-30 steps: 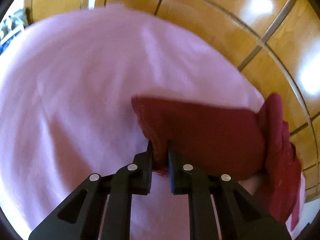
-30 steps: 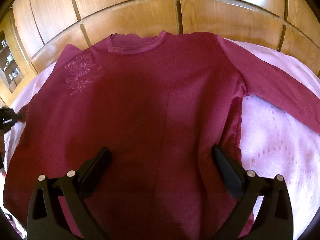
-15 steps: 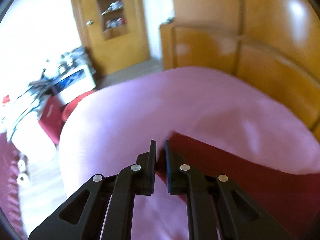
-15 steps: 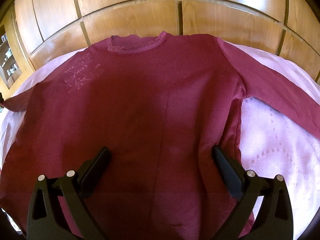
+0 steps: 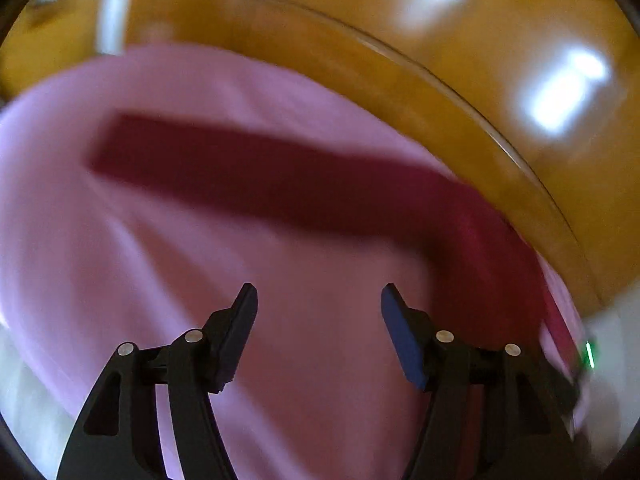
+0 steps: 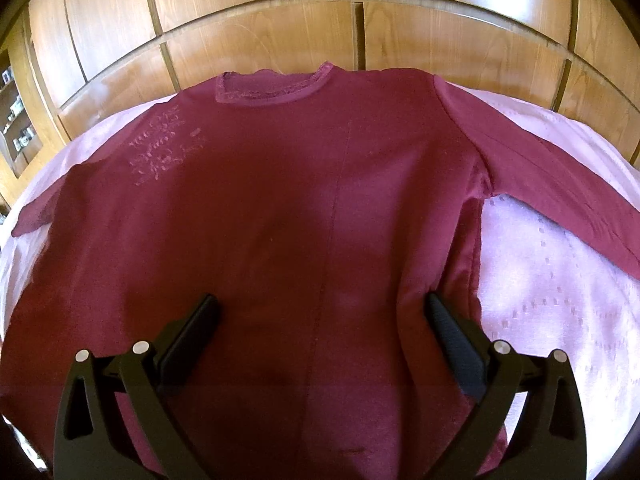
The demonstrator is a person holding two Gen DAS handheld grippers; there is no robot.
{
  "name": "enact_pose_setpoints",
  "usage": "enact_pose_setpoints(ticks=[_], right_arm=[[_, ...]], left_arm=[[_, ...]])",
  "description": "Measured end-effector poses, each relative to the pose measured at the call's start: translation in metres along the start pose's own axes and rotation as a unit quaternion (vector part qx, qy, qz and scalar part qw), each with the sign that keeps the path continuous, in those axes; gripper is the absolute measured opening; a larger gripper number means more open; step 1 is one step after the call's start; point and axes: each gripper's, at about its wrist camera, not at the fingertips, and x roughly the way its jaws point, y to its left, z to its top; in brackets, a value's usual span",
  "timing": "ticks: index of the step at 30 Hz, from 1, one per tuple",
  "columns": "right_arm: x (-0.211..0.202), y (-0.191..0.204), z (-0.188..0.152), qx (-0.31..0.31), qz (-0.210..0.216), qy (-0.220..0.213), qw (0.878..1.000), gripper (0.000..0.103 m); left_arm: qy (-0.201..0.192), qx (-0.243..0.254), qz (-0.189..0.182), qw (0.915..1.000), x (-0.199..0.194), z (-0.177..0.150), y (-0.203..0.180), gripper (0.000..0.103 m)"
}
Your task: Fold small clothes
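Lying flat on the bed (image 6: pixel 560 264), the shirt (image 6: pixel 304 208) is spread with its front up and its neck (image 6: pixel 276 90) toward the headboard (image 6: pixel 256 36). It is dark red, with long sleeves, and a pale flower pattern (image 6: pixel 160 152) sits on the chest, on the left in the right wrist view. One sleeve (image 6: pixel 560 184) stretches out to the right over the pink cover and runs past the edge of that view. The other sleeve (image 5: pixel 256 176) lies straight across the cover in the left wrist view, which is blurred; its cuff end is to the left and it joins the body of the shirt at the right, close to the headboard (image 5: pixel 460 80). The left gripper (image 5: pixel 316 300) hangs above bare pink cover (image 5: pixel 120 280), near this sleeve but apart from it, with its fingers (image 5: pixel 240 320) spread wide and nothing between them. The right gripper (image 6: pixel 320 312) is over the lower middle part of the shirt, and its fingers (image 6: pixel 448 332) are also spread wide and hold nothing; I cannot tell if the tips touch the cloth. A straight crease runs down the shirt between them. At the far left of the right wrist view stands a wooden shelf (image 6: pixel 16 132) with small things on it, too small to tell.
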Motion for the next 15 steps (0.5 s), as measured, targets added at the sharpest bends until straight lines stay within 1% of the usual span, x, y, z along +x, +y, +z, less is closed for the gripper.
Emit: enact_pose_setpoints(ticks=[2, 4, 6, 8, 10, 11, 12, 13, 14, 15], right_arm=[[-0.008, -0.003, 0.001, -0.002, 0.01, 0.012, 1.0, 0.101], [-0.021, -0.012, -0.001, 0.005, 0.026, 0.017, 1.0, 0.101], [-0.037, -0.026, -0.008, 0.022, 0.042, 0.016, 0.999, 0.101], [-0.057, -0.048, -0.023, 0.043, 0.039, 0.016, 0.998, 0.101], [-0.071, -0.069, -0.043, 0.067, 0.04, 0.025, 0.997, 0.101], [-0.075, -0.074, -0.051, 0.073, 0.045, 0.033, 0.996, 0.099], [-0.079, -0.081, -0.066, 0.08, 0.059, 0.05, 0.994, 0.09], [-0.083, -0.083, -0.074, 0.078, 0.064, 0.057, 0.993, 0.084], [-0.089, -0.083, -0.083, 0.069, 0.062, 0.058, 0.994, 0.069], [-0.096, -0.081, -0.09, 0.058, 0.061, 0.058, 0.995, 0.052]], left_arm=[[0.046, 0.028, -0.058, 0.9969, 0.0, -0.039, -0.024, 0.063], [0.072, 0.054, -0.077, 0.993, 0.0, -0.064, -0.039, 0.063], [0.086, 0.076, -0.088, 0.9894, -0.003, -0.086, -0.052, 0.063], [0.098, 0.085, -0.089, 0.9875, -0.001, -0.103, -0.057, 0.063], [0.11, 0.093, -0.075, 0.9867, 0.002, -0.117, -0.06, 0.05], [0.114, 0.094, -0.065, 0.9868, 0.004, -0.123, -0.061, 0.039], [0.112, 0.097, -0.056, 0.9874, 0.002, -0.129, -0.064, 0.029], [0.105, 0.102, -0.048, 0.9882, 0.003, -0.128, -0.066, 0.023], [0.102, 0.101, -0.049, 0.9884, 0.002, -0.131, -0.074, 0.012], [0.097, 0.093, -0.052, 0.9896, -0.002, -0.131, -0.073, 0.009]])
